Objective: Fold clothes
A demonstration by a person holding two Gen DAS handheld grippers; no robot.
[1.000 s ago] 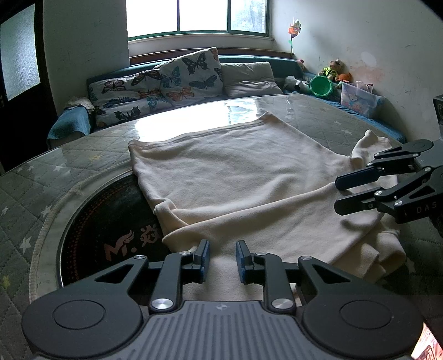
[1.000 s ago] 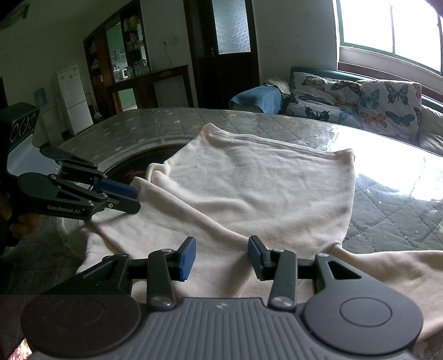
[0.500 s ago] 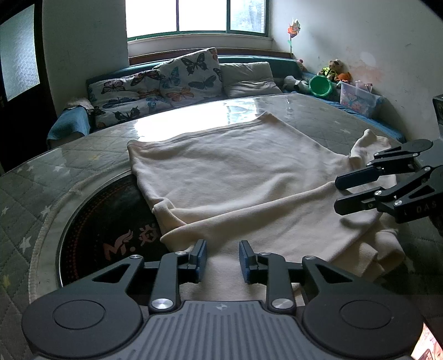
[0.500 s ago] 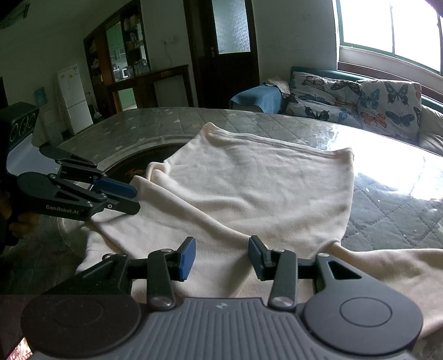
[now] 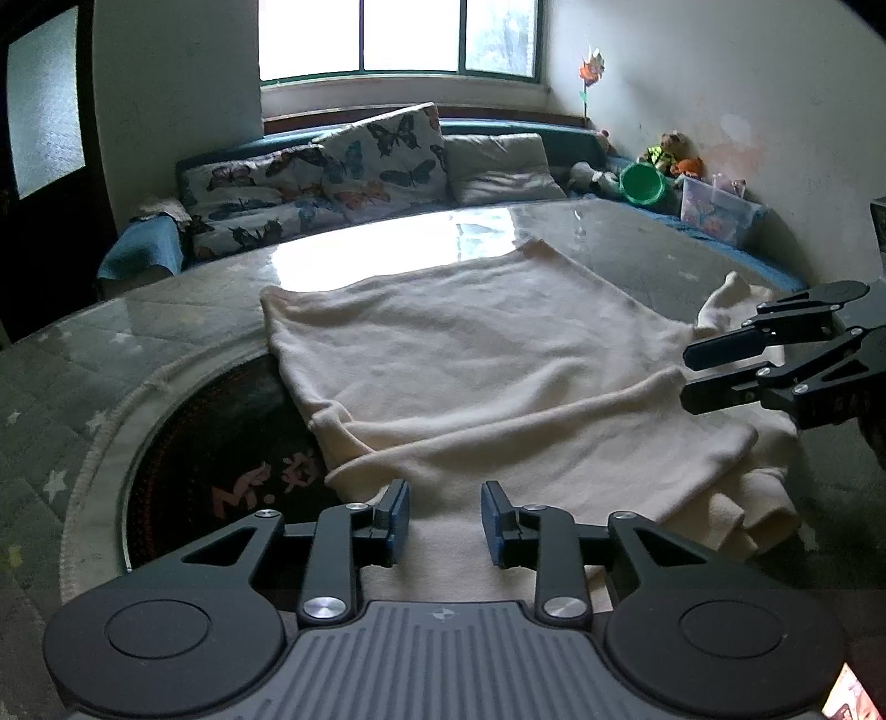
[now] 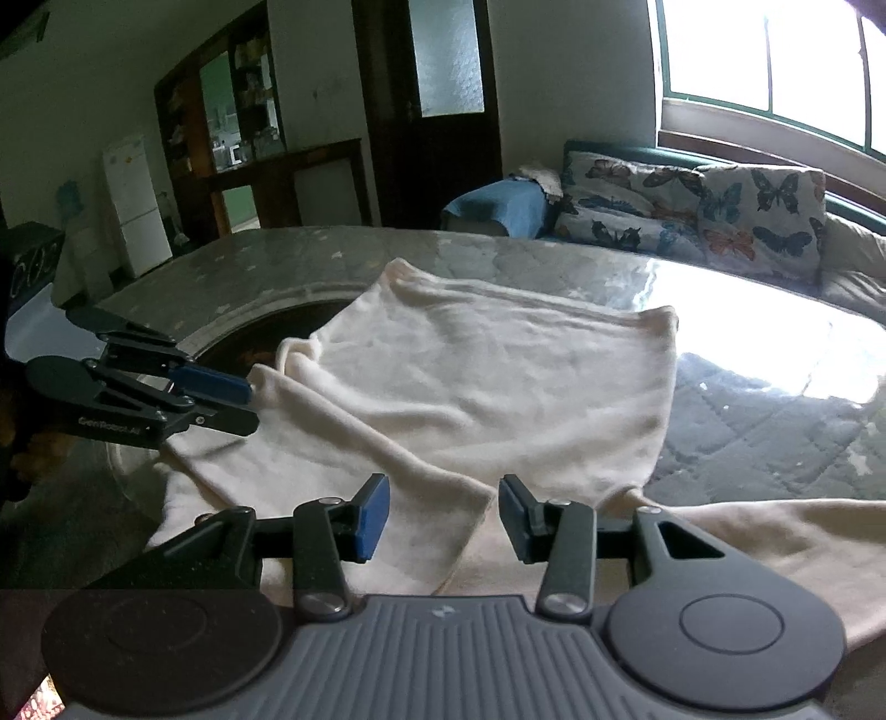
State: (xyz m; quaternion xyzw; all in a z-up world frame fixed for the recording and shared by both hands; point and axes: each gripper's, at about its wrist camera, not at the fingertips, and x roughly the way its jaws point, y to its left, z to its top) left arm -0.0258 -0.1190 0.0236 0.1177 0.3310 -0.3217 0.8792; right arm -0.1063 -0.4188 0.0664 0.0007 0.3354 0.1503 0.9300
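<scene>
Cream garment (image 5: 487, 365) lies spread across the round table (image 5: 83, 376), near edge bunched in folds, partly over the dark centre inset (image 5: 221, 443). Left gripper (image 5: 444, 515) spread, empty, over the near hem. Right gripper (image 6: 443, 518) spread, empty, over a fold.

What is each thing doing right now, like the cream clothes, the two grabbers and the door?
cream garment: lying on the table, partly folded, near edge bunched
left gripper: open, over the garment's near edge, gripping nothing
right gripper: open, over a fold in the garment, gripping nothing
table: covered by a quilted cloth under glossy sheet
dark door: shut
window: bright, daylight coming in
</scene>
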